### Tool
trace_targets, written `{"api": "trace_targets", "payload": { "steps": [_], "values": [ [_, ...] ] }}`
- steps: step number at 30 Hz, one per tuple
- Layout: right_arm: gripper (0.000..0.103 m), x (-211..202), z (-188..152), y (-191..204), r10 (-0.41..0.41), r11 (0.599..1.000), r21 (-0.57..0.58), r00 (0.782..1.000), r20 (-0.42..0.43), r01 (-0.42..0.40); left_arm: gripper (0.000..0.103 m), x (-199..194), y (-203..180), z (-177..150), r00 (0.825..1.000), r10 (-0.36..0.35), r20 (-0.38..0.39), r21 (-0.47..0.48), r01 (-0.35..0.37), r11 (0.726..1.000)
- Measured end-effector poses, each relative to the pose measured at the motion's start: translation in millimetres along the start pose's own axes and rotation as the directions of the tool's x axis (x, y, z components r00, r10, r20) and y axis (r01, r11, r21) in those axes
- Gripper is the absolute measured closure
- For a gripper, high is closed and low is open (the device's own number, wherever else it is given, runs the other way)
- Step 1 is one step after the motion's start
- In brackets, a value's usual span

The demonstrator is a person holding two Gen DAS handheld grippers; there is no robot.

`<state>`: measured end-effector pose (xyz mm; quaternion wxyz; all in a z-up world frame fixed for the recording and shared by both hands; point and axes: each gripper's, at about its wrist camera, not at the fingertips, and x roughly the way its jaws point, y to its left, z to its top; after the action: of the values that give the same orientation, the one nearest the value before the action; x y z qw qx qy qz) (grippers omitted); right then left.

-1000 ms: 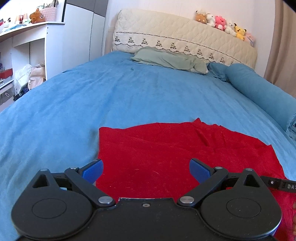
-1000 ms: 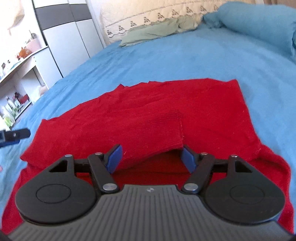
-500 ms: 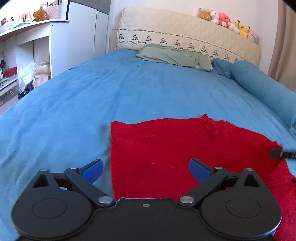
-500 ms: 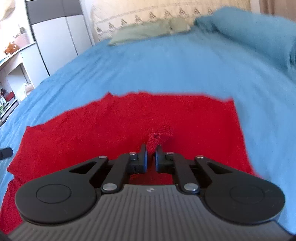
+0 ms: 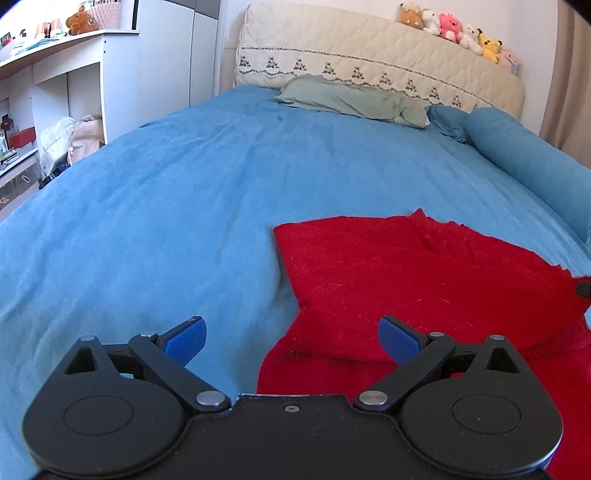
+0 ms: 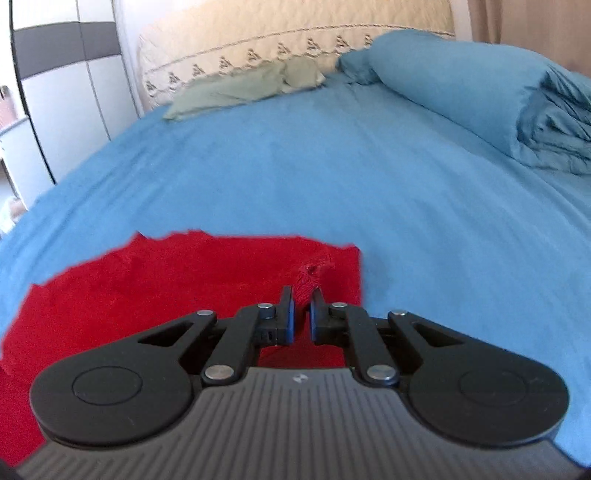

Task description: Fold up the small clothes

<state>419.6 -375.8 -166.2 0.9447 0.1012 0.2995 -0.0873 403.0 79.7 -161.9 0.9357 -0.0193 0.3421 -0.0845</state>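
Observation:
A red knitted garment (image 5: 424,280) lies flat on the blue bed cover, in the lower right of the left wrist view. My left gripper (image 5: 291,338) is open and empty, low over the garment's left edge; its left finger is over bare cover. In the right wrist view the garment (image 6: 166,291) fills the lower left. My right gripper (image 6: 302,310) is shut on a bunched red sleeve cuff (image 6: 312,277) and holds it up above the garment's right part.
The blue bed cover (image 5: 184,206) stretches ahead. A green pillow (image 5: 351,98) and a beige headboard with plush toys (image 5: 458,31) are at the far end. A rolled blue duvet (image 6: 480,92) lies on the right. White shelves (image 5: 55,92) stand left of the bed.
My right gripper closed on the sleeve cuff and has carried it up and to the right. My left gripper has shifted left, from over the garment to its left edge.

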Motion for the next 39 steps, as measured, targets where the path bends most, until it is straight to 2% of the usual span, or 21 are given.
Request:
{"api": "trace_targets", "payload": {
  "steps": [4, 5, 7, 8, 9, 10, 12, 14, 16, 20, 23, 31, 33, 35, 39],
  "values": [
    [0.079, 13.0, -14.7, -8.4, -0.017, 0.999, 0.030, 0.999, -0.048, 0.019, 0.002, 0.4, -3.1, 4.4, 1.000, -0.005, 0.010, 0.017, 0.005, 1.000],
    [0.076, 15.1, -17.0, -7.8, -0.019, 1.000, 0.019, 0.998, -0.062, 0.020, 0.002, 0.0, -5.3, 6.6, 1.000, -0.012, 0.018, 0.020, 0.012, 1.000],
    [0.053, 11.5, -19.8, -4.9, -0.036, 0.999, -0.019, 0.998, -0.050, 0.036, 0.002, -0.3, -10.7, 13.2, 0.999, -0.038, 0.035, 0.026, 0.037, 0.999],
    [0.019, 6.3, -20.5, -1.8, -0.054, 0.998, -0.044, 0.998, -0.027, 0.053, 0.002, -0.3, -15.8, 16.7, 0.997, -0.057, 0.044, 0.034, 0.055, 0.998],
    [0.000, -1.2, -21.7, 0.9, -0.078, 0.995, -0.065, 0.997, 0.013, 0.078, 0.002, 0.8, -22.5, 19.8, 0.996, -0.078, 0.049, 0.044, 0.076, 0.996],
    [0.000, -8.8, -22.4, 5.4, -0.086, 0.992, -0.085, 0.994, 0.073, 0.092, 0.002, 3.7, -28.4, 22.9, 0.993, -0.105, 0.048, 0.054, 0.102, 0.993],
    [0.000, -21.6, -26.3, 11.9, -0.006, 0.992, -0.124, 0.990, 0.143, 0.024, 0.002, 18.1, -39.6, 27.3, 0.987, -0.162, 0.008, 0.064, 0.161, 0.985],
    [0.000, -18.2, -30.0, 17.8, 0.079, 0.987, -0.150, 0.991, 0.110, -0.062, 0.002, 35.4, -46.5, 26.7, 0.986, -0.164, -0.025, 0.049, 0.165, 0.985],
    [0.000, -9.7, -36.4, 23.5, 0.113, 0.980, -0.175, 0.991, 0.073, -0.099, 0.002, 47.6, -49.1, 22.5, 0.983, -0.179, -0.037, 0.039, 0.181, 0.983],
    [0.000, 12.7, -46.0, 21.9, 0.084, 0.981, -0.173, 0.996, -0.004, -0.084, 0.002, 65.5, -50.8, 13.4, 0.980, -0.178, -0.086, 0.059, 0.183, 0.981],
    [0.000, 25.6, -53.0, 12.1, 0.062, 0.987, -0.146, 0.998, -0.034, -0.066, 0.002, 69.5, -52.7, 6.4, 0.981, -0.176, -0.087, 0.098, 0.184, 0.978],
    [0.000, 26.5, -59.3, 1.3, 0.057, 0.990, -0.127, 0.998, -0.033, -0.061, 0.000, 75.0, -60.8, 6.8, 0.981, -0.156, -0.119, 0.142, 0.172, 0.975],
    [0.000, 22.7, -57.2, 2.7, 0.055, 0.988, -0.144, 0.998, -0.038, -0.060, 0.000, 70.0, -59.8, 15.0, 0.977, -0.158, -0.140, 0.121, 0.175, 0.977],
    [0.000, 13.9, -49.6, 2.2, 0.046, 0.990, -0.135, 0.998, -0.031, -0.050, 0.000, 58.1, -55.2, 25.9, 0.975, -0.173, -0.140, 0.061, 0.183, 0.981],
    [0.000, -24.8, -33.5, -3.3, 0.098, 0.993, -0.075, 0.995, 0.035, -0.096, 0.000, 6.8, -48.1, 51.6, 0.985, -0.164, -0.052, 0.016, 0.165, 0.986]
  ]
}}
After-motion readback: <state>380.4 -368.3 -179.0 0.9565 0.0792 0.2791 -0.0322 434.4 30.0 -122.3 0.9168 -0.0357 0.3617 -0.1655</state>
